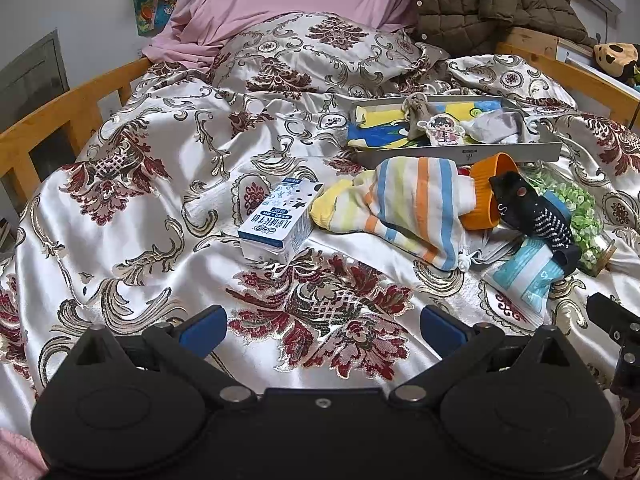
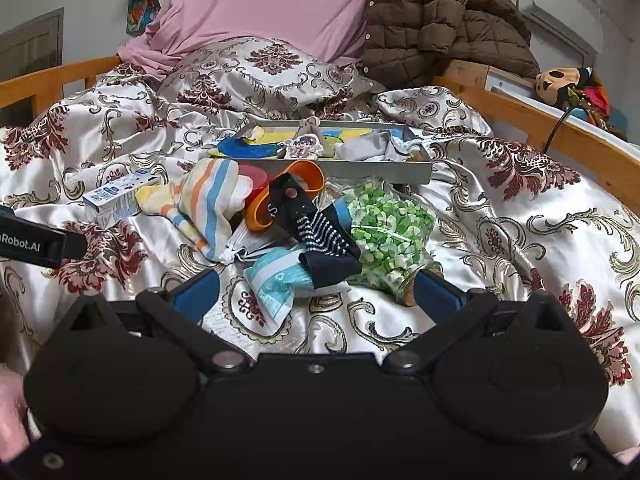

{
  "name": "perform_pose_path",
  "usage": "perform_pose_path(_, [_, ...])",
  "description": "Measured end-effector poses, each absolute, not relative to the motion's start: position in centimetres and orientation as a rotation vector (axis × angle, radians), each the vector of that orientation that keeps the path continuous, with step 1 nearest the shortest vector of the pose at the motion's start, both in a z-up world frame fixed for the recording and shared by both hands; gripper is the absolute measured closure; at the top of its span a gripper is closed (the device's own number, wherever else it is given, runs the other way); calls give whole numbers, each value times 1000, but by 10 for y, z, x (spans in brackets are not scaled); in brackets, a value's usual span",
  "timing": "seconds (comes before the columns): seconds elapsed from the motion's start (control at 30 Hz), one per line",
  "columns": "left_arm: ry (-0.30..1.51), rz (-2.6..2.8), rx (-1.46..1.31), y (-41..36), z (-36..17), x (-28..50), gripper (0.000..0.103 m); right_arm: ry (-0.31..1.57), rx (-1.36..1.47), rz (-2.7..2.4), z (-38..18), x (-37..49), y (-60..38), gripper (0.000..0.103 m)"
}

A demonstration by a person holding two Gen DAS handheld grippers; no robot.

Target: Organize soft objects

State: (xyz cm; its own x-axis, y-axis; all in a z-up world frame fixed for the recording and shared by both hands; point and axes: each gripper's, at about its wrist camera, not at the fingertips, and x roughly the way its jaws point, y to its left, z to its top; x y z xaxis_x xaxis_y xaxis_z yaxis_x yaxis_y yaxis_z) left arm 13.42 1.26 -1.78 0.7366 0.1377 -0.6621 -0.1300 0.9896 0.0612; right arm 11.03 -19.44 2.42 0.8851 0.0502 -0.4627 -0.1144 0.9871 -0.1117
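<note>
Both grippers hover low over the near edge of the bed (image 1: pixel 132 208), its patterned satin cover rumpled between wooden side rails. The left gripper (image 1: pixel 322 326) is spread wide, its blue pads holding nothing and touching nothing, with bare cover between them. Just beyond it, toward the middle of the bed, a milk carton (image 1: pixel 276 220) lies on its side. Right of the carton, touching it, sits the pile: a striped sock (image 1: pixel 404 208) draped against an orange cup (image 1: pixel 486 194) that has tipped over, a dark sock (image 1: pixel 536 216) with white dots lying over the cup's rim, and a light blue packet (image 1: pixel 524 276) at the pile's near side. A jar (image 2: pixel 390 232) of green paper stars lies on its side at the right end of the pile. Behind the pile, a grey tray (image 1: pixel 516 150) holds a blue and yellow cloth, a grey sock (image 1: pixel 494 126) and a small cartoon figure. The right gripper (image 2: pixel 316 292) is likewise fully released and empty; the packet and the dark sock lie just ahead between its pads, and the jar's cork end sits just beside its right pad.
</note>
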Motion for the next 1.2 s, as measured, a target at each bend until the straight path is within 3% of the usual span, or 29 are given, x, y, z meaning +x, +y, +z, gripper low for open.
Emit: perform_pose_path(1.2, [806, 148, 68, 11, -27, 152, 1, 529, -115, 138, 19, 137, -188, 1])
